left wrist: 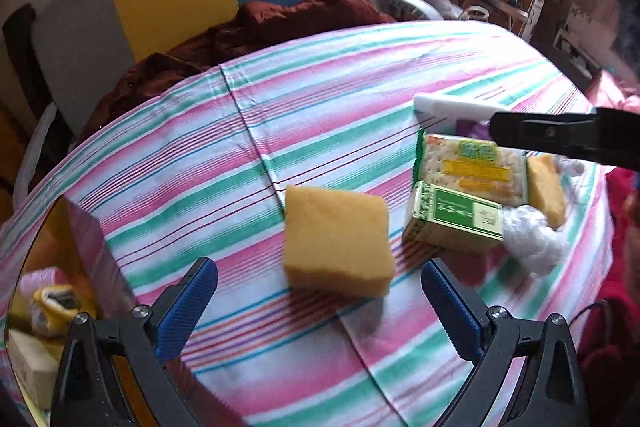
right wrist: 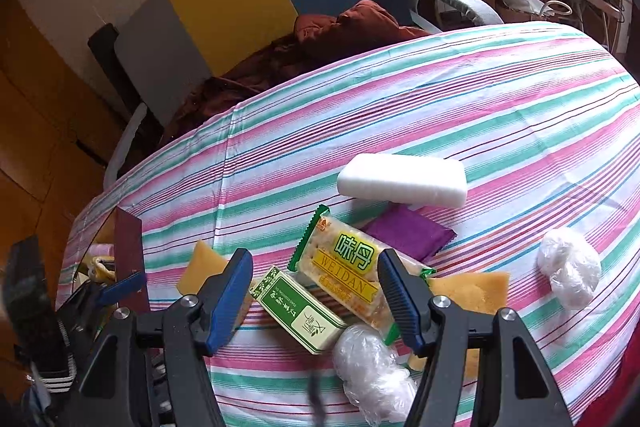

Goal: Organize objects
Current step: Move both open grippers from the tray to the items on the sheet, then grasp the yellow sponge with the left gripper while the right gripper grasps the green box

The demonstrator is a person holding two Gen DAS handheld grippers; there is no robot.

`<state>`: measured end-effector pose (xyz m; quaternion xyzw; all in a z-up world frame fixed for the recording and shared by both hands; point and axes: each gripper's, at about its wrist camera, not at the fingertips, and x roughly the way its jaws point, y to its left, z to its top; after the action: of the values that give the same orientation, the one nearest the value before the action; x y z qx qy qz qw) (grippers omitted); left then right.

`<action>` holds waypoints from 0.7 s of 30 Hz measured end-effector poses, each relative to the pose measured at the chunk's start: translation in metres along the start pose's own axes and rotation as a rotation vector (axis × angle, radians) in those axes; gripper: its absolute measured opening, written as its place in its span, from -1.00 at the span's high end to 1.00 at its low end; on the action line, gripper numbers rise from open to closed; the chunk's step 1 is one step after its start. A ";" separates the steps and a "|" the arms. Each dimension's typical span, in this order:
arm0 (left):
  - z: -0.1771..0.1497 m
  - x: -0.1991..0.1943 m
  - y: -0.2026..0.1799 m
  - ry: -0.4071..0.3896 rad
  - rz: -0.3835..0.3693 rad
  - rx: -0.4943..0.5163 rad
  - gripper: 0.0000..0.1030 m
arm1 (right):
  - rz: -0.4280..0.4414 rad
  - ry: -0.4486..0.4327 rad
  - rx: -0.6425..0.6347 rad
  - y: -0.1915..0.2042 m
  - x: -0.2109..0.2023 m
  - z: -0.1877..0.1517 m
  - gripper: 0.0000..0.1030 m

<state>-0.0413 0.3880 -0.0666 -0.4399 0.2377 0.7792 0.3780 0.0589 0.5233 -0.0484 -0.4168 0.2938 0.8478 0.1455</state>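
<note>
No container in view — yellow sponge lies loose on striped tablecloth

Each claw: black angular frame w/ silver screws, ribbed blue pads on both fingers.

On my right view the cracker pack lies on the cloth; the box touches its near-left side; the foam block sits behind it, a flat packet between them; one sponge left of the box, another right of the pack; a plastic wad far right.
</note>
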 end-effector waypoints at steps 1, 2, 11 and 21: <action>0.002 0.003 -0.001 0.004 -0.003 0.004 -0.99 | 0.000 0.002 -0.001 0.000 0.001 0.000 -0.28; 0.003 0.006 -0.001 0.005 -0.003 0.007 -0.97 | -0.002 0.004 -0.002 0.000 0.001 0.000 -0.28; -0.007 0.007 0.006 -0.001 -0.080 -0.029 -0.10 | 0.006 0.061 -0.069 0.010 0.011 -0.005 -0.28; -0.041 -0.053 0.019 -0.098 -0.156 -0.102 -0.14 | -0.076 0.194 -0.268 0.039 0.045 -0.024 -0.27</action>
<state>-0.0182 0.3281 -0.0407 -0.4371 0.1438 0.7790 0.4260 0.0269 0.4779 -0.0805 -0.5229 0.1751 0.8292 0.0915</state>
